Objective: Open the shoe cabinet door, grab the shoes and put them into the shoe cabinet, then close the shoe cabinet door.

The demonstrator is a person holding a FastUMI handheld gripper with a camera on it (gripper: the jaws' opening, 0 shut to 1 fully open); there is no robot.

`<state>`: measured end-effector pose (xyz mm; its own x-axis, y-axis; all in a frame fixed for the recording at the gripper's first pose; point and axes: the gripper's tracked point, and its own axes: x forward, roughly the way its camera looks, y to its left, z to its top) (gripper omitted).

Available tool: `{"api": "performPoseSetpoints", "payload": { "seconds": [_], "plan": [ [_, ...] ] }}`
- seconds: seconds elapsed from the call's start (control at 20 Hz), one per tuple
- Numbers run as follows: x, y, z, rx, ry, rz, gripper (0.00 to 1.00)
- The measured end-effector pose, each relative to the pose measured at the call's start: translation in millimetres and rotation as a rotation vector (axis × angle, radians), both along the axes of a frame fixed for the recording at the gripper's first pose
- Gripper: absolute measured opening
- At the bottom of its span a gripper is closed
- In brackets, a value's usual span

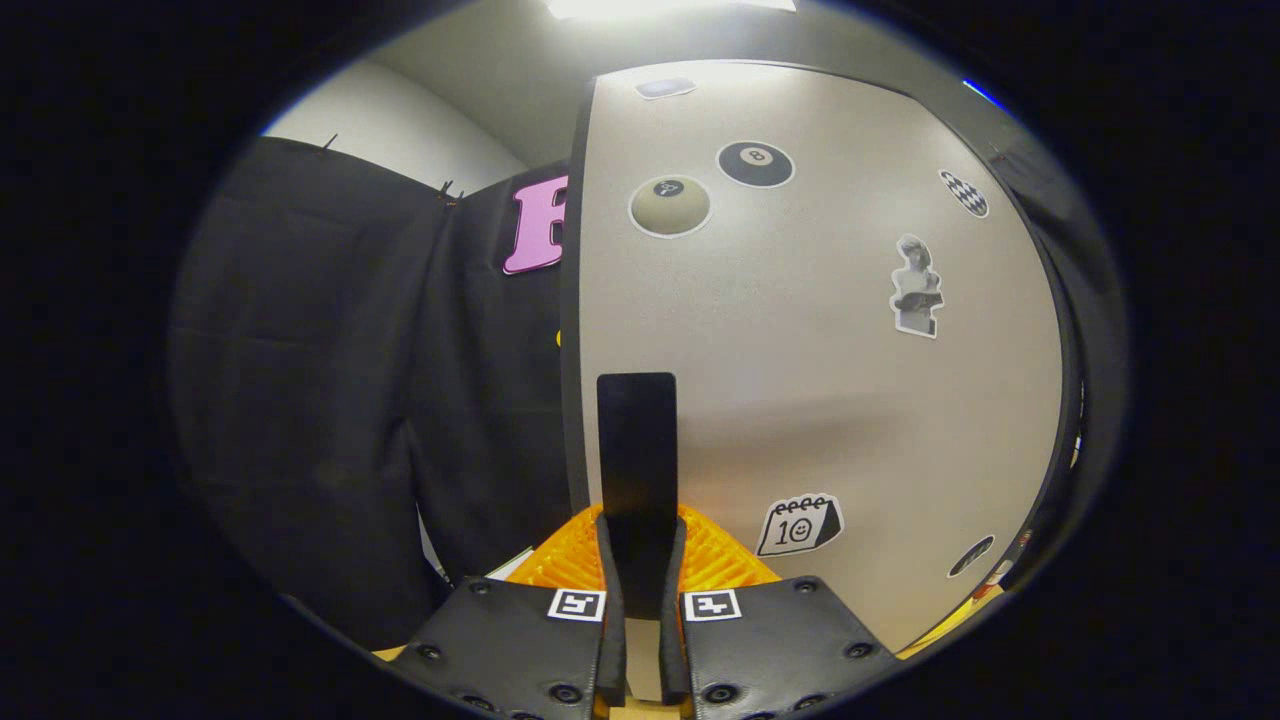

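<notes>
The pale grey shoe cabinet door (800,380) stands close in front of me, with several stickers on its face. A flat black handle (637,440) stands upright near the door's dark left edge (570,330). My gripper (640,565) is shut on the lower part of this handle, with the ribbed pads (715,555) pressing it from both sides. Along the door's right edge runs a dark gap (1065,420); whether the door is ajar I cannot tell.
Black cloth (350,400) hangs to the left of the door and beyond its edge. A white wall (390,125) and a ceiling light (660,6) show above. A strip of yellowish surface (945,630) lies below the door at the lower right.
</notes>
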<state>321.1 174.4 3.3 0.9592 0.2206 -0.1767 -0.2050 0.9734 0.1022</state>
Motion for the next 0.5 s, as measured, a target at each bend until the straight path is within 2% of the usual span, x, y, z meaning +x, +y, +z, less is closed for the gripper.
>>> {"api": "performPoseSetpoints", "payload": {
  "seconds": [0.35,0.5],
  "plan": [
    [-45.5,-0.7,16.1,0.009,0.003,0.074,0.14],
    [-48.2,-6.2,14.3,0.008,0.003,0.08,0.15]
  ]
}}
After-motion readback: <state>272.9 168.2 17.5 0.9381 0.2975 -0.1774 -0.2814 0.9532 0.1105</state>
